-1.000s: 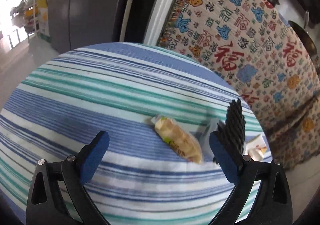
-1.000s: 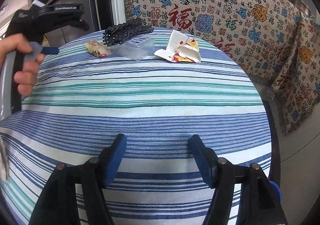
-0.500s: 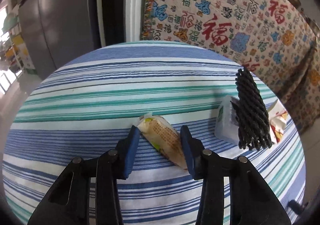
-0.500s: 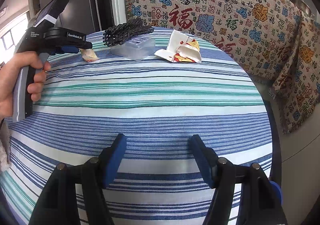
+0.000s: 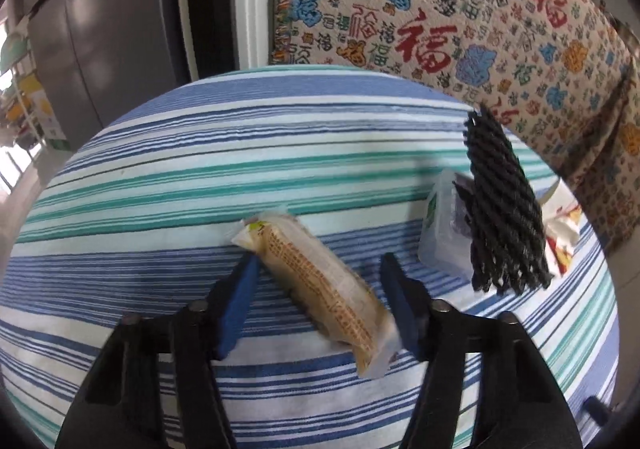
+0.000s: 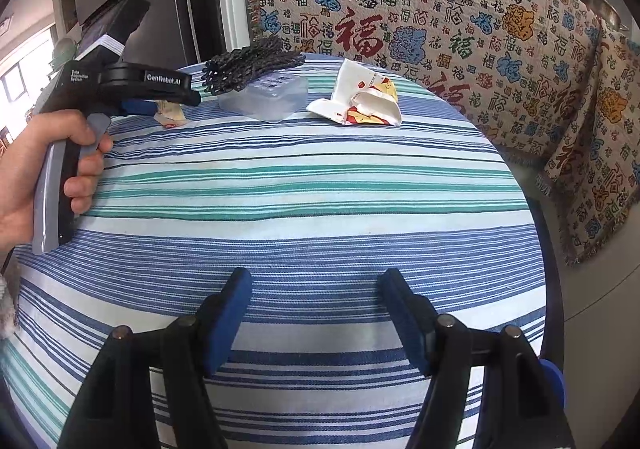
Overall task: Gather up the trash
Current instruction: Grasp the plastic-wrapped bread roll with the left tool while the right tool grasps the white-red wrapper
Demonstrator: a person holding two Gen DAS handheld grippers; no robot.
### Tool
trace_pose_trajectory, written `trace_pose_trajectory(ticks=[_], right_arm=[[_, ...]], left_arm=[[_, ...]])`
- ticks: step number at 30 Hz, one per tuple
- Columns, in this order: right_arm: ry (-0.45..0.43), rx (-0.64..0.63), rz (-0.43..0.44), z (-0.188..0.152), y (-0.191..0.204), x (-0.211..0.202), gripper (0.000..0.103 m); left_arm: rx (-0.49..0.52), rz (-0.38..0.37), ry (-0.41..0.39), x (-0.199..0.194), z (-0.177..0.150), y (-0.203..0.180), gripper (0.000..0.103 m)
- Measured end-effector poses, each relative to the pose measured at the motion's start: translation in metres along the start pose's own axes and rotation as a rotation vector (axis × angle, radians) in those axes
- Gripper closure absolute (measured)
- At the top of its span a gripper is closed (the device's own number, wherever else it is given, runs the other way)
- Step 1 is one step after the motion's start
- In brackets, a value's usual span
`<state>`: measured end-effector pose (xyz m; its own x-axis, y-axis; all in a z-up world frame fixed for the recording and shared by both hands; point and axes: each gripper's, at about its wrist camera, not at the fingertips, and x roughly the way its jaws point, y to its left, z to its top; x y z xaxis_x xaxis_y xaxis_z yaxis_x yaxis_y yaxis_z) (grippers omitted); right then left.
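A tan snack wrapper [image 5: 320, 281] lies slantwise on the striped round table [image 5: 200, 177]. My left gripper [image 5: 318, 262] straddles it. Both blue pads touch the wrapper, one near its upper left end and one at its lower right end, while the jaws are opening a little. The right wrist view shows the same left gripper [image 6: 176, 105] at the table's far left, over that wrapper [image 6: 172, 118]. A crumpled white and red paper [image 6: 360, 103] sits at the far edge. My right gripper [image 6: 316, 277] hovers open over the near table with nothing between its fingers.
A clear plastic box [image 6: 276, 103] with a black knobbly mat [image 6: 248, 65] on top stands beside the snack wrapper. A person's hand [image 6: 40, 169] holds the left gripper's handle. A patterned blanket [image 6: 460, 29] covers furniture behind the table.
My left gripper rolled, sank toward the table and narrowed from wide open around the snack wrapper, which now fills the gap between the pads. The right gripper has not moved.
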<state>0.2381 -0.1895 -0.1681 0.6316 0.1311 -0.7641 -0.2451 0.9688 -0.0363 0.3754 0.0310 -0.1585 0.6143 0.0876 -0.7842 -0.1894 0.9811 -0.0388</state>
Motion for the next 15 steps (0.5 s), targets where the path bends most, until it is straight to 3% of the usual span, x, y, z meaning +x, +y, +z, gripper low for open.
trace_pose_trajectory(ticks=[3,10,15], right_arm=[[0.012,0.021,-0.012,0.002,-0.009,0.001,0.033],[0.019,0.148,-0.051,0.028,-0.064,0.016,0.033],[0.012,0.194,0.014,0.069,-0.083,0.05,0.033]], left_arm=[[0.092,-0.02,-0.014,-0.01,-0.011,-0.002,0.077],[0.211,-0.114,0.046,-0.048,-0.049,0.013,0.081],[0.236,-0.161,0.039,-0.069,-0.075,0.013,0.08]])
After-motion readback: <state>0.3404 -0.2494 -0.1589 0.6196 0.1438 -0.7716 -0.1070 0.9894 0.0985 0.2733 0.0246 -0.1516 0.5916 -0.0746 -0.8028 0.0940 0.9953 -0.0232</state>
